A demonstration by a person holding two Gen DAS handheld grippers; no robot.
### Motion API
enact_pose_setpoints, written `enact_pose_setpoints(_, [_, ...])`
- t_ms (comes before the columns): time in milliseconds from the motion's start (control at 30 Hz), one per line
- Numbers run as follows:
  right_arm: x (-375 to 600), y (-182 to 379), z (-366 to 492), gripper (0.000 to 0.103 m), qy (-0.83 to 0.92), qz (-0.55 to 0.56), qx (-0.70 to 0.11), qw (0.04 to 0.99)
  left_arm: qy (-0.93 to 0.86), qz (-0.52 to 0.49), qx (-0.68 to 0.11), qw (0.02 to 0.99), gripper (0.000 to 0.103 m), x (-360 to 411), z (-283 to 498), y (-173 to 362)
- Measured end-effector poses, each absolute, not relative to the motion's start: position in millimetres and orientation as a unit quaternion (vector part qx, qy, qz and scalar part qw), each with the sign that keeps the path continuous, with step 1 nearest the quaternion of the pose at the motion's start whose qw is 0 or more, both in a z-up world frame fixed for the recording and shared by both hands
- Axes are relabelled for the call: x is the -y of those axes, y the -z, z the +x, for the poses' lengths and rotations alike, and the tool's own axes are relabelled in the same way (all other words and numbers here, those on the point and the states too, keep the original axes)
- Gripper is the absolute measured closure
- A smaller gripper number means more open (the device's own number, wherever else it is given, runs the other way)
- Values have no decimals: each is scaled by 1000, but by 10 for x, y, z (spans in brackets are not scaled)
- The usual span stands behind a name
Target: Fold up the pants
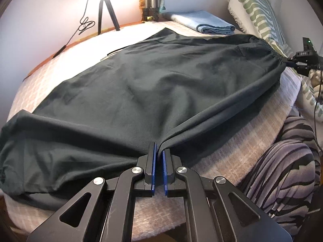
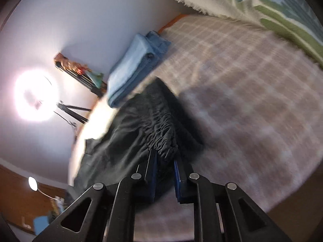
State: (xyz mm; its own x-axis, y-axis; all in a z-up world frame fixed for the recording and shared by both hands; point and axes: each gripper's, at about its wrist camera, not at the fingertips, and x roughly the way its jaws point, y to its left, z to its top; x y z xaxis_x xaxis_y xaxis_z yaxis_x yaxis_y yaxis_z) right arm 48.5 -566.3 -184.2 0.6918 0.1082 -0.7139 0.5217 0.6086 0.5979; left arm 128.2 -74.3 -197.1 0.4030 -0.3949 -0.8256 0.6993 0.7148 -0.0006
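Dark green-black pants (image 1: 141,84) lie spread across a bed with a plaid blanket (image 1: 232,141). My left gripper (image 1: 159,151) is shut on a pinch of the pants fabric at their near edge. My right gripper (image 1: 290,62) shows at the far right, gripping the gathered elastic waistband, with the cloth stretched between the two. In the right wrist view the right gripper (image 2: 164,159) holds the bunched waistband (image 2: 161,133) between its blue pads, lifted a little off the blanket (image 2: 252,100). That view is blurred.
Folded blue jeans (image 1: 201,22) lie at the far end of the bed, also in the right wrist view (image 2: 133,68). Green-patterned pillows (image 1: 260,16) stand at the right. A tripod (image 1: 105,10) and a bright lamp (image 2: 34,98) stand by the wall. A striped sleeve (image 1: 286,161) is near right.
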Motion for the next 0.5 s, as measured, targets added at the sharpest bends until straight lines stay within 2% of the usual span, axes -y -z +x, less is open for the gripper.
enact_pose_setpoints(67, [5617,1952,551,85,129,382,-408,819,332,185,-434,817,99,760,1276,2000])
enact_pose_setpoints(133, [5637,2019,623,68,124,365,-436,813,333,184,-439,814,99,748,1270,1997])
enact_pose_setpoints(167, [5669,2013,630,57,125,361,-439,814,332,179,-443,813,94,728,1273,1985])
enact_pose_setpoints(233, [5760,1866,648,54,122,336,-424,833,333,168,-443,815,90,674,1260,1946])
enact_pose_setpoints(267, [5789,1818,663,41,121,324,-420,839,337,161,-444,814,88,636,1251,1920])
enact_pose_setpoints(300, [5830,1750,703,21,119,308,-413,849,334,157,-444,816,81,606,1237,1903])
enact_pose_setpoints(333, [5891,1697,786,16,105,294,-403,860,327,153,-445,820,76,568,1226,1880])
enact_pose_setpoints(367, [5941,1676,855,16,97,288,-395,867,320,140,-443,826,68,499,1212,1837])
enact_pose_setpoints(400, [5964,1664,906,16,94,286,-390,870,317,128,-441,830,66,439,1197,1807])
enact_pose_setpoints(500, [6055,1739,1292,16,77,281,-393,872,295,95,-433,846,66,221,1191,1714])
